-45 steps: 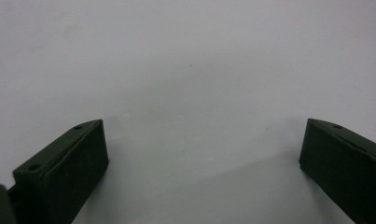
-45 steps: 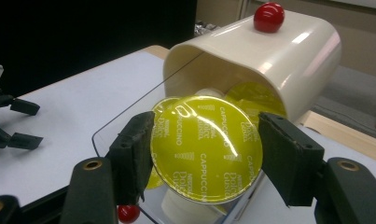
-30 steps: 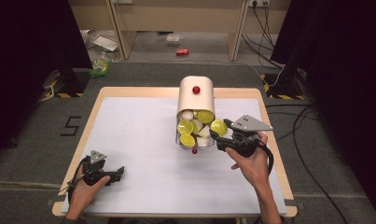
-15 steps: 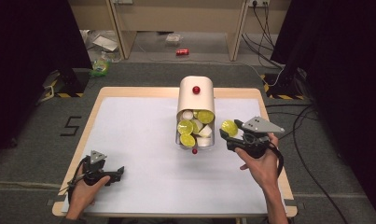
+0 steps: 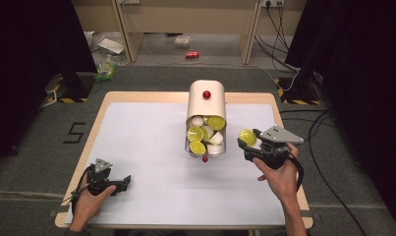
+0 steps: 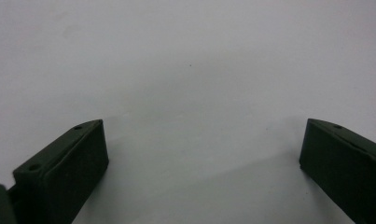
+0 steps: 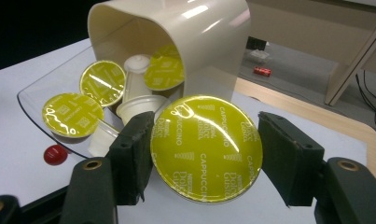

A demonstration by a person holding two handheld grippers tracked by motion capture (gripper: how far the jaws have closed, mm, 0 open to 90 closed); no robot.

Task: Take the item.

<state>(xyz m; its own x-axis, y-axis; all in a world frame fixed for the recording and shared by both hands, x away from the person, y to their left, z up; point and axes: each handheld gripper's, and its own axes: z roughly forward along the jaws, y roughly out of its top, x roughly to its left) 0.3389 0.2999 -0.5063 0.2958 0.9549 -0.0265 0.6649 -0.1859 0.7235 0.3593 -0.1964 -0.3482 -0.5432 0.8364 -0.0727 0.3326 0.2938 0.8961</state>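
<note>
High view is showing the right gripper [image 5: 248, 140] hovering near the desk's [image 5: 146, 147] right edge, just beside the mouth of a cream container [image 5: 206, 105] that is lying on its side at the middle of the far half. Its jaws are clamping a yellow-lidded capsule [image 5: 246, 136] by the rim, the foil lid facing the rider camera. Right gripper view is giving the same grip close up: the capsule [image 7: 206, 148], lettered CAPPUCCINO, is sitting between both black pads. Behind it, more capsules [image 7: 99, 100] are spilling onto the container's clear lid [image 7: 38, 100], with a red knob [image 7: 55, 154] just beside. The left gripper [image 5: 118, 183] is resting by the desk's near left corner, its jaws standing wide apart over bare white surface with nothing between them.
</note>
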